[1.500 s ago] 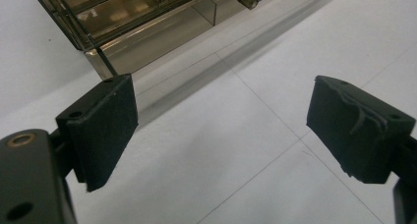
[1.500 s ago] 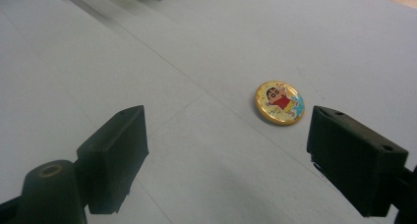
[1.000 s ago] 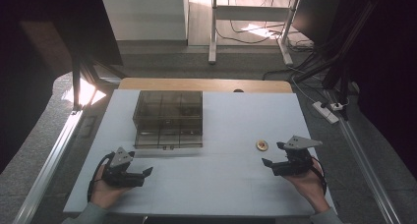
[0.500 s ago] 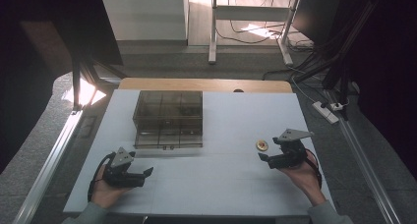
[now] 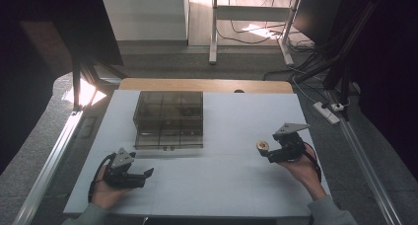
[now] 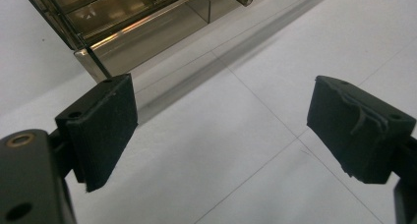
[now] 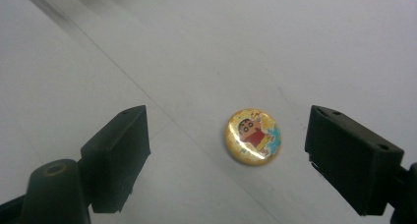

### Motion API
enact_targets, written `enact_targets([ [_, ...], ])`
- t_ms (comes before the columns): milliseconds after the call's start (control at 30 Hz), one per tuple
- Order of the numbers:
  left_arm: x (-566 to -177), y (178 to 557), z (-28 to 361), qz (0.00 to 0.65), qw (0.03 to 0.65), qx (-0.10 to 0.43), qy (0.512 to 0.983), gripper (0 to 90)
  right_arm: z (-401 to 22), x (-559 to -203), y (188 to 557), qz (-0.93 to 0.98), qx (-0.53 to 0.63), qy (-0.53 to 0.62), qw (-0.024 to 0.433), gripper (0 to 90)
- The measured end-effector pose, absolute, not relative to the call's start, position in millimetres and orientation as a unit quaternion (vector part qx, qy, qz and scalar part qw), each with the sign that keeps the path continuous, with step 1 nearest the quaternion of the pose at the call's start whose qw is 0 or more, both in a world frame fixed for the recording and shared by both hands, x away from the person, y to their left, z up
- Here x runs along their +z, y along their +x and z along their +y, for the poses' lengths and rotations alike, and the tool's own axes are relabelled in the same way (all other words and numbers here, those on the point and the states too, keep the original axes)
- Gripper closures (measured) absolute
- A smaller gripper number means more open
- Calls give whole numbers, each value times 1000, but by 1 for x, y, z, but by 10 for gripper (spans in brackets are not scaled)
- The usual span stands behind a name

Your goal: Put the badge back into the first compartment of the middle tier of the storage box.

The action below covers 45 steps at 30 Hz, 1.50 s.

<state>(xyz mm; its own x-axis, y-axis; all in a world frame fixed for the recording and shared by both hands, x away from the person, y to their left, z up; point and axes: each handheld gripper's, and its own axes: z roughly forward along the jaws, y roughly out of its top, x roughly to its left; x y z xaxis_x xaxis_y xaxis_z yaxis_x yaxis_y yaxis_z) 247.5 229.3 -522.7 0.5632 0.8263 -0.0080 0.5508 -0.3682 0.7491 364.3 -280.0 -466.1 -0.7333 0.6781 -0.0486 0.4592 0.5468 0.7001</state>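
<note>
Between the two pads of my right gripper (image 7: pixel 226 160) lies the round badge (image 7: pixel 253 136), flat on the white table (image 5: pixel 226 185), a little nearer to the right-hand pad than to the left one, and the jaws stand wide open and hold nothing. From the brown organizer box (image 5: pixel 169 119) the badge (image 5: pixel 262 146) is well apart, to the right of its front corner; being round, it has no long axis to align with. My left gripper (image 5: pixel 140 175) is also wide open and empty, near the front left of the box and far from the badge, so I judge the right hand is the one to close on it

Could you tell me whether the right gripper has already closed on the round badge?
No, in the right gripper view the right gripper stands wide open, and the round badge lies flat on the white table between the jaws, touching neither.
</note>
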Motion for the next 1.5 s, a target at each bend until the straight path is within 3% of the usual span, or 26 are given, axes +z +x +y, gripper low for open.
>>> enact_targets([
  [633,-523,248,229,428,364,186,806,121,-275,-481,405,877,293,362,115,175],
  [1500,-525,248,229,425,359,186,810,122,-264,-500,415,898,240,357,93,317],
])
